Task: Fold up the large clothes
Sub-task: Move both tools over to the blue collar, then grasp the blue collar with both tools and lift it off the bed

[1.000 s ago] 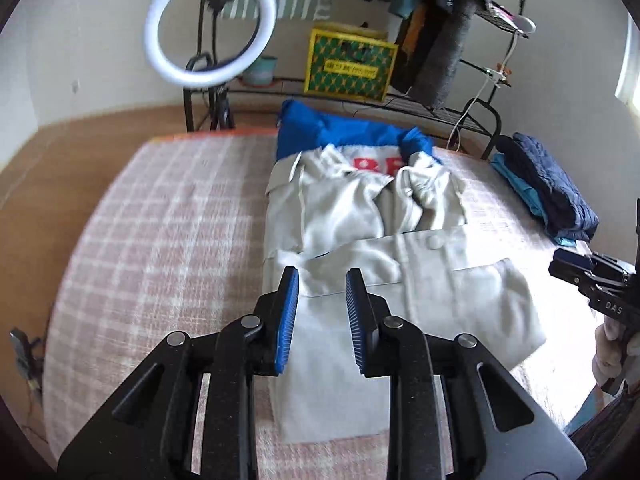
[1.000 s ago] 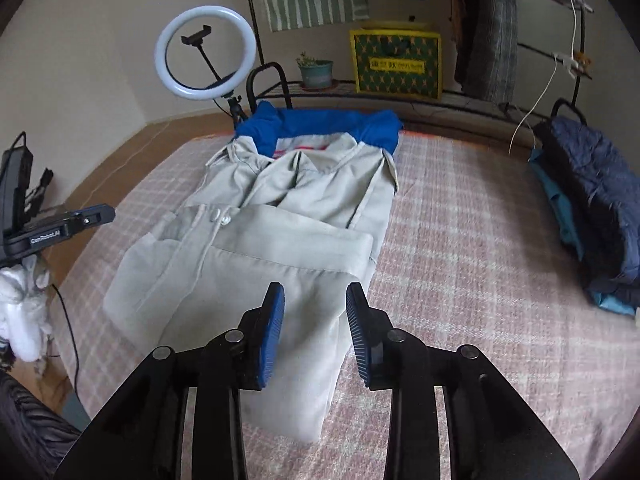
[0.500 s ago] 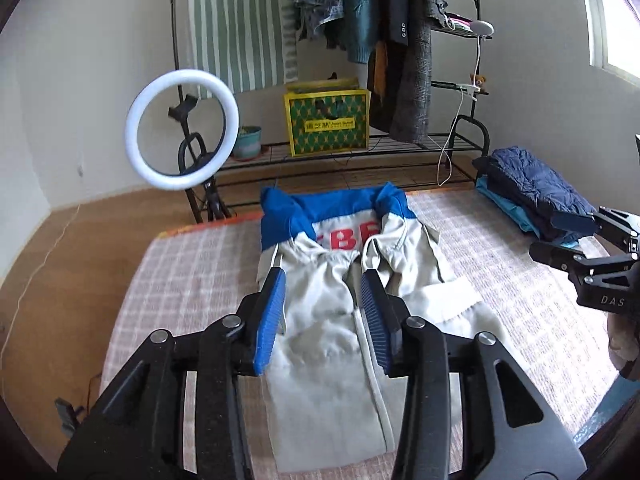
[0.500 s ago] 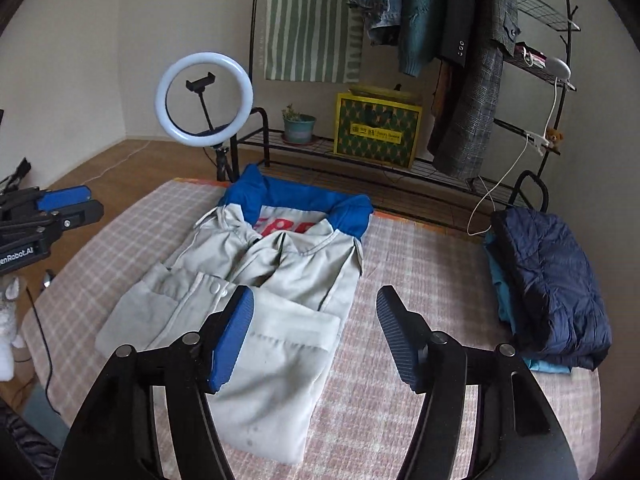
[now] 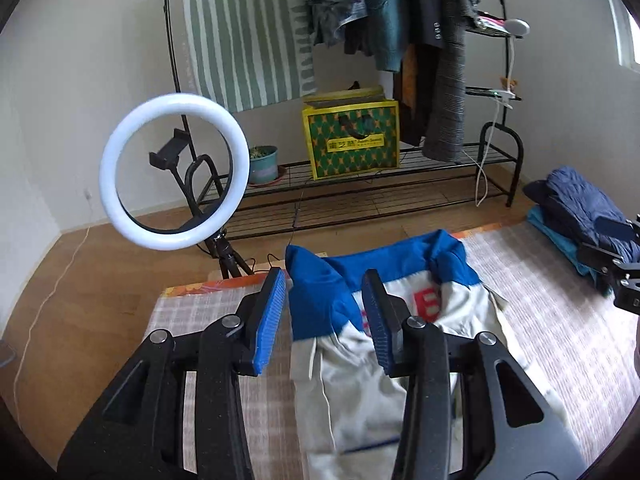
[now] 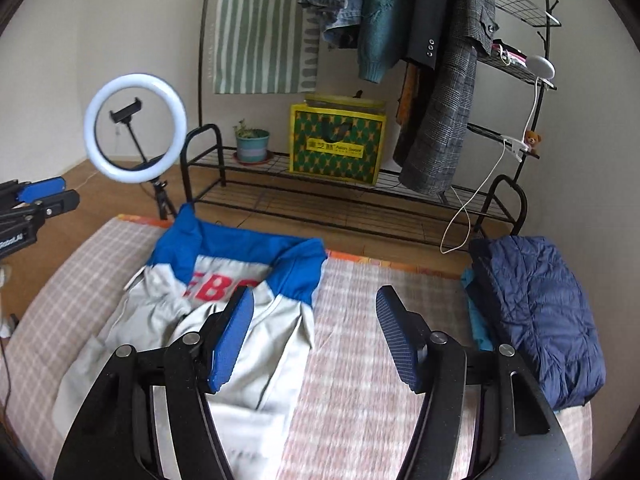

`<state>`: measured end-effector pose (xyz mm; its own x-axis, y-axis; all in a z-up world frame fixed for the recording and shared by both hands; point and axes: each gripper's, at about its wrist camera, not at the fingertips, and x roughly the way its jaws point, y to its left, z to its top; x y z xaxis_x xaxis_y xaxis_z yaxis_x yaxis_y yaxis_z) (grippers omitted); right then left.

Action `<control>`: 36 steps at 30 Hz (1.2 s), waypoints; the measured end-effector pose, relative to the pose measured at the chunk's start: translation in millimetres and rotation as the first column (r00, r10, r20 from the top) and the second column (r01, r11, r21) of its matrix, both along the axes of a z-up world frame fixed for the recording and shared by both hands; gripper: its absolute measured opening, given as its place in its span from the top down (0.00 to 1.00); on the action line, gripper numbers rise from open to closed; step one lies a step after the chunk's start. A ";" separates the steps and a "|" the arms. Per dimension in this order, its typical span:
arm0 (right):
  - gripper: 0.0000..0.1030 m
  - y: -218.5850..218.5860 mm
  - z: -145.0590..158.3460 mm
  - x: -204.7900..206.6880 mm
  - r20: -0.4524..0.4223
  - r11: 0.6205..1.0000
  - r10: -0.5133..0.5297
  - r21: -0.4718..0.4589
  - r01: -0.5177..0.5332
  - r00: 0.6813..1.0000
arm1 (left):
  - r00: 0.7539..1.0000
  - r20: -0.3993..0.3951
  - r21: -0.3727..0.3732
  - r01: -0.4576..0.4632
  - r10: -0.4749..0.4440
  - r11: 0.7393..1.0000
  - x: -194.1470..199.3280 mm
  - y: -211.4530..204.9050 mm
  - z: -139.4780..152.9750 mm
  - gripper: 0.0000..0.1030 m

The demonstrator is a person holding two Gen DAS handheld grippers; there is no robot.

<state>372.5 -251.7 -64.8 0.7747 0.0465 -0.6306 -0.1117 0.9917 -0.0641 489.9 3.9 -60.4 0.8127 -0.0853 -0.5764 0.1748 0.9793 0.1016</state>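
Left wrist view: left gripper held above the near part of the jacket, jaws apart, nothing between the pads; they have just been opening, by the look of it after letting cloth go; jacket lies flat on the checked mat, grey-white body toward the camera, blue collar end toward the far edge, red lettering partly showing; the right gripper's tips enter at the right edge, clear of the cloth. Ring light stands on the floor beyond the mat; clothes rack behind it against the wall.

Right wrist view: right gripper also aloft, jaws set wide and empty, just opened; it hangs over the jacket's right edge and bare mat; jacket body looks already folded in on itself, lower part blurred, so exact layering cannot be told. Folded navy padded jacket rests well apart at the right, probably a finished pile; left gripper visible at the left edge, off the cloth. Judgement: both grippers freed to pick a fresh hold for the next fold.
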 end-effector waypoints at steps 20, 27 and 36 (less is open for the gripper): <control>0.79 -29.1 -92.9 138.2 -0.176 0.974 0.138 0.205 -0.101 0.975 | 0.982 -0.189 -0.117 -0.017 -0.005 0.993 125.0 61.3 -114.9 0.60; 0.83 -35.4 -131.6 170.8 -0.250 0.939 0.188 0.328 -0.100 0.950 | 0.958 -0.264 -0.118 0.086 -0.115 0.989 152.1 38.8 -156.2 0.65; 0.86 4.6 -168.8 200.2 -0.319 0.959 0.224 0.241 -0.150 0.921 | 0.939 -0.322 -0.089 0.098 -0.122 0.991 173.8 21.9 -192.7 0.65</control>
<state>572.7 -247.2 -233.6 0.4794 0.3283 -0.8139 -0.2750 0.9369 0.2160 663.7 25.8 -253.1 0.5643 -0.2132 -0.7976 0.2938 0.9547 -0.0473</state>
